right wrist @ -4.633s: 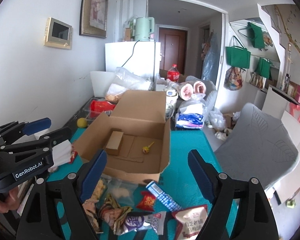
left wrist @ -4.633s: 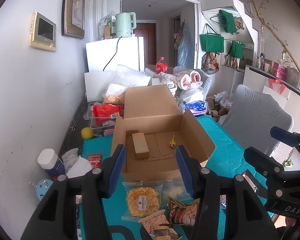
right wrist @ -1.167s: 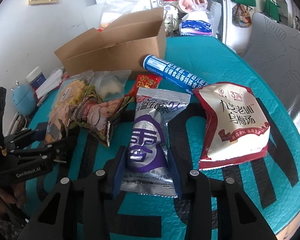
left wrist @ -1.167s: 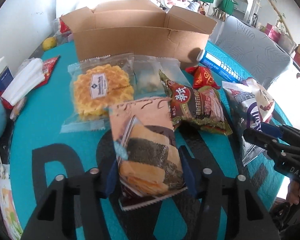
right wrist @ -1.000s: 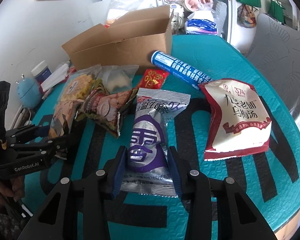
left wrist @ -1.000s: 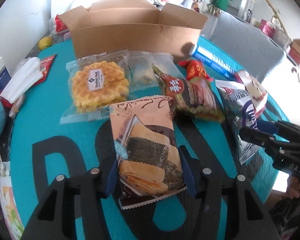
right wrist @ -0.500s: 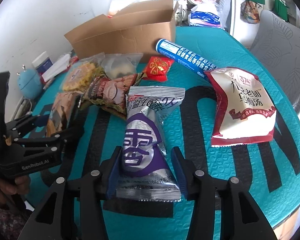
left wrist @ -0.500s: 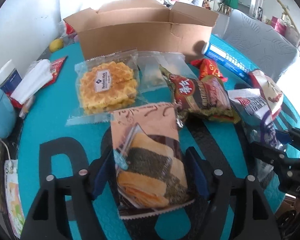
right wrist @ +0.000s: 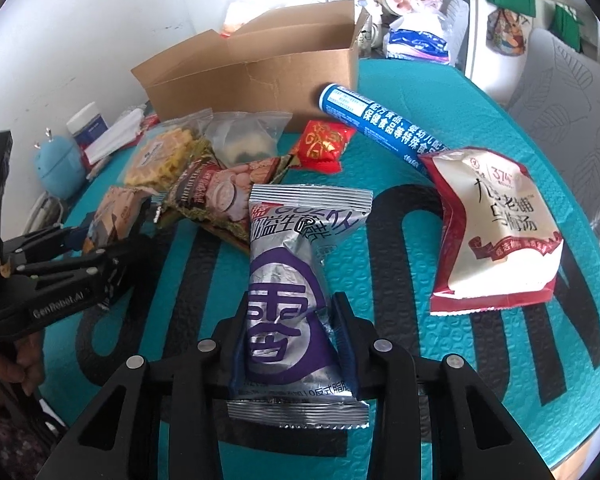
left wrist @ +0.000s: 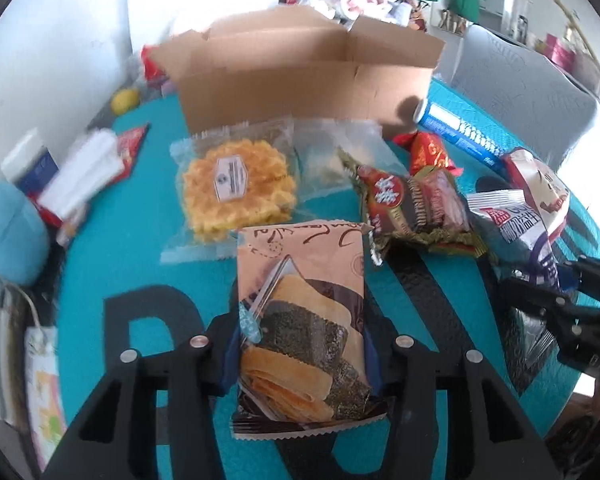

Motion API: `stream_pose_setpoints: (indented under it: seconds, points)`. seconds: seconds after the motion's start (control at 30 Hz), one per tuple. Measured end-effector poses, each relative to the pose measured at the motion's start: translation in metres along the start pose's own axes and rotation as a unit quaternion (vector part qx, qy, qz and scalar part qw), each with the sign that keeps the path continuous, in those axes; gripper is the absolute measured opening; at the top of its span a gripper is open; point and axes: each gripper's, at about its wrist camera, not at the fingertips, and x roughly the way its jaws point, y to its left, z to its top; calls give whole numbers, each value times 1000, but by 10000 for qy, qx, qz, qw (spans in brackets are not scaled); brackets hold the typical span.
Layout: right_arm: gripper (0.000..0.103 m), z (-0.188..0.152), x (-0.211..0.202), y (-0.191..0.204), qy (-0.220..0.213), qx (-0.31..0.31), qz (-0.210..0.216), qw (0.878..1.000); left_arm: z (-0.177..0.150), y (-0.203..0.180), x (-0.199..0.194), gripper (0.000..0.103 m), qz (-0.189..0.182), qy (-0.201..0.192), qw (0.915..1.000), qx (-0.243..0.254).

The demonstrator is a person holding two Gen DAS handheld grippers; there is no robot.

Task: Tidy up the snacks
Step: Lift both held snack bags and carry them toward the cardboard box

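Two grippers each squeeze one snack over the round teal table mat (right wrist: 440,80), and the mat is bare near its front edge. The left gripper (left wrist: 300,354) pinches a tan packet with seaweed rolls pictured on it (left wrist: 302,320) between its two fingers, low on its sides. The packet's long side runs straight away, toward the open brown cardboard box (left wrist: 300,84). The right gripper (right wrist: 294,344) pinches a silver and purple foil bag (right wrist: 296,300) at its narrow middle. That bag also points at the box (right wrist: 260,76). Other snacks crowd the space in between.
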Motion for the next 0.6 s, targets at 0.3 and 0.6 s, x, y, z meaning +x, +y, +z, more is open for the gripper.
stream_pose_setpoints:
  seconds: [0.3, 0.6]
  points:
    - [37, 0, -16, 6, -105, -99, -35, 9999, 12, -11, -17, 48, -319, -151, 9993, 146]
    - [37, 16, -27, 21, -370, -378, 74, 9986, 30, -19, -27, 48, -457, -426, 9978, 228]
